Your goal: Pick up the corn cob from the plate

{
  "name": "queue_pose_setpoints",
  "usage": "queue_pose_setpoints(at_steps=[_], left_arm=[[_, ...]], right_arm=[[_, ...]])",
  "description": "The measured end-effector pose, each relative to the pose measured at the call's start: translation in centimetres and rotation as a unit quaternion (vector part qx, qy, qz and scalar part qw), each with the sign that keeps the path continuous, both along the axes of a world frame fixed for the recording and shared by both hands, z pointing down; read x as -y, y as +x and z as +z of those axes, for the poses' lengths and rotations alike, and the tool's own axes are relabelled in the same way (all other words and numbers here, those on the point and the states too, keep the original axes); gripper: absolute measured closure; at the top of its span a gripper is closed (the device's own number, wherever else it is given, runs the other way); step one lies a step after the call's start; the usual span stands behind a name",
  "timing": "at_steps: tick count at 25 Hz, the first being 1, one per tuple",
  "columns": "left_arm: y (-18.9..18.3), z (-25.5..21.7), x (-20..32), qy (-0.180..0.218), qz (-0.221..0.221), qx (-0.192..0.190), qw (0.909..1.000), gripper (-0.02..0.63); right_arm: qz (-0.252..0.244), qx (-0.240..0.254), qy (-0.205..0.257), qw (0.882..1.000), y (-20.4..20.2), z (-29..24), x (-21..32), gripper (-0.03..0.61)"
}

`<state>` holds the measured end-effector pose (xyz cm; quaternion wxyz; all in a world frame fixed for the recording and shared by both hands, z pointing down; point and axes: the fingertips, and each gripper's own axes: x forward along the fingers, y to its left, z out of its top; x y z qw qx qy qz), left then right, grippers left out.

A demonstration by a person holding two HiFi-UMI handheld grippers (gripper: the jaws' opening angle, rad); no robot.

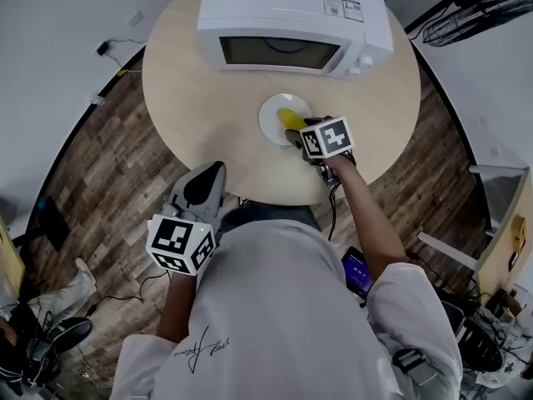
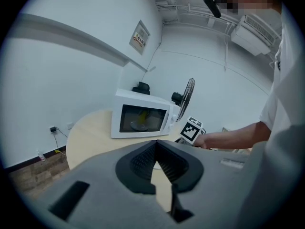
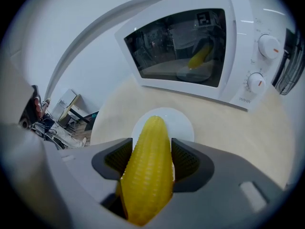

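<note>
Grasp step in hand: corn cob (image 3: 147, 175) clamped in right gripper (image 3: 151, 159), tip over plate (image 3: 183, 123) on counter (image 3: 228, 137). Left gripper (image 2: 155, 163) held back, jaws together, empty. Next: steady upward lift needed, grip kept firm.

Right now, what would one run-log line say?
right gripper: shut on yellow corn cob | over round white plate | left gripper: shut, empty

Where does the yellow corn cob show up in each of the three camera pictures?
Head view: corn cob at centre, against the plate, in the right gripper.
Left gripper view: not in it, save a yellow reflection in the microwave door.
Right gripper view: bottom centre, between the jaws.
Shared landmark: that white microwave.
</note>
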<state>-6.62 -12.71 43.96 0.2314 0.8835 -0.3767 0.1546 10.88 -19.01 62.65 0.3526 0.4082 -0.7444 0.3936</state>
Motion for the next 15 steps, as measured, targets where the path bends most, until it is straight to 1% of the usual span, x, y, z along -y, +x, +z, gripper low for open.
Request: queue_pose_setpoints(at_steps=[2,15], left_arm=[[-0.1,-0.1,-0.2,0.004,0.002,0.005,1.0000,0.615],[-0.3,0.1,-0.9,-0.005,0.004,-0.016,0.9999,0.615]], right_arm=[[0.004,0.003,0.004,1.000,0.0,-0.3,-0.2,0.308],[0.027,0.019,0.030,0.999,0.2,-2.3,-1.3,0.310]])
